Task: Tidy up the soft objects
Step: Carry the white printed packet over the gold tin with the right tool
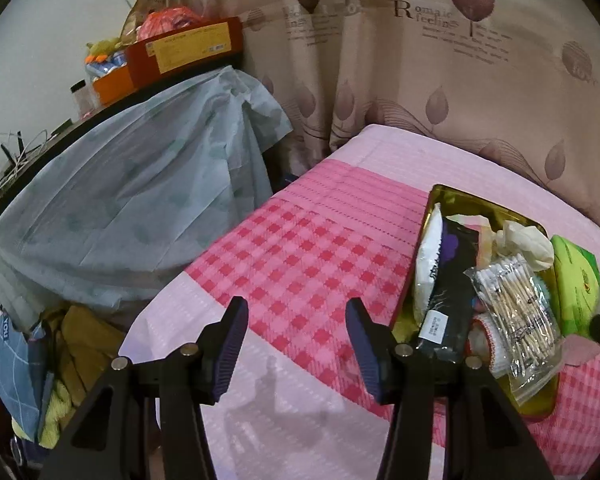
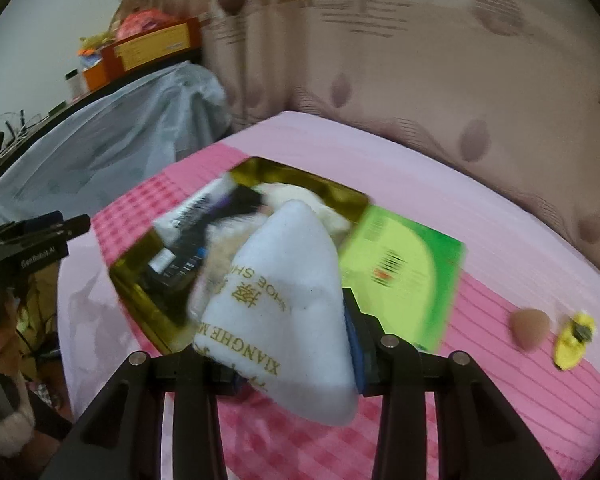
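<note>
Right now the right gripper [image 2: 288, 344] is clamping a white cloth bag [image 2: 284, 280] with gold lettering, holding it above the near edge of the gold tray [image 2: 140, 292] lying on the pink checked bed cover [image 2: 500, 380]. A green packet [image 2: 404, 272] is sitting just beside the tray's right edge. Meanwhile the left gripper [image 1: 296, 344] is hovering over the bed with its fingers spread and gripping nothing, the tray [image 1: 436, 196] to its right holding a cotton-swab pack [image 1: 516, 320].

Your left hand-held gripper [image 1: 296, 344] hangs spread over the pink bed [image 1: 300, 256]; at three o'clock, a gold tray [image 1: 440, 196] holds what seem cotton swabs [image 1: 516, 312].
</note>
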`<state>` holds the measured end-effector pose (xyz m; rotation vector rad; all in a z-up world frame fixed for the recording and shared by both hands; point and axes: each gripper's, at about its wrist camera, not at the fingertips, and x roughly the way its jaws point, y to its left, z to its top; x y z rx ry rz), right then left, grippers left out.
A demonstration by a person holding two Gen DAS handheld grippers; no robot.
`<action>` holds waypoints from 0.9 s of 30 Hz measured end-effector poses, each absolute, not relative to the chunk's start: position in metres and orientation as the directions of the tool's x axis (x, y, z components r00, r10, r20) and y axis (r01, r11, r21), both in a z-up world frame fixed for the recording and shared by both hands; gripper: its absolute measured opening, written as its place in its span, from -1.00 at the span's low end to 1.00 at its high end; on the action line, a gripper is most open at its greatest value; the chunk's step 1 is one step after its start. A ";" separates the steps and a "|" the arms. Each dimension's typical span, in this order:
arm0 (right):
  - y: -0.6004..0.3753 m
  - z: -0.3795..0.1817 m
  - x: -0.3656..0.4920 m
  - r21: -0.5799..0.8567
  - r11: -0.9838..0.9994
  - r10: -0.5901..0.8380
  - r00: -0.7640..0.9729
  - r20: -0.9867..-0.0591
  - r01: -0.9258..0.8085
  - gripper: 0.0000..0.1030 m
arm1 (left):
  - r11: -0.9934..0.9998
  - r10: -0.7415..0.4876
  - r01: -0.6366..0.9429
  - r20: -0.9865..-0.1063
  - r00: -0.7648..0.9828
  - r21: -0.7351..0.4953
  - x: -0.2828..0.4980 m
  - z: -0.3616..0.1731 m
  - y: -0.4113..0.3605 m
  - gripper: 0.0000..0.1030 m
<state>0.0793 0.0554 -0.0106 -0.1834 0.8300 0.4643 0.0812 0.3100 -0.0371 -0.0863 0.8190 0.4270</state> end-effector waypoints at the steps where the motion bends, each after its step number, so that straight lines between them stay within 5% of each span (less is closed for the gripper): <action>1: 0.062 -0.012 0.082 0.028 0.880 0.333 0.575 -0.747 -0.474 -0.30 | 0.907 0.340 -0.413 -0.724 0.600 0.084 0.079 -0.037 0.313 0.01; 15: 0.122 -0.031 0.122 0.007 0.857 0.324 0.529 -0.784 -0.515 -0.25 | 0.876 0.351 -0.480 -0.732 0.583 0.038 0.070 -0.034 0.334 0.01; 17: 0.124 -0.033 0.128 0.014 0.861 0.325 0.528 -0.785 -0.509 -0.18 | 0.876 0.350 -0.480 -0.734 0.582 0.038 0.071 -0.035 0.335 0.01; 22: 0.128 -0.028 0.125 -0.006 0.860 0.329 0.562 -0.759 -0.510 0.46 | 0.876 0.351 -0.480 -0.734 0.581 0.039 0.072 -0.035 0.335 0.01; 27: 0.124 -0.021 0.119 0.018 0.852 0.358 0.558 -0.749 -0.523 0.58 | 0.877 0.350 -0.479 -0.734 0.582 0.038 0.072 -0.036 0.335 0.01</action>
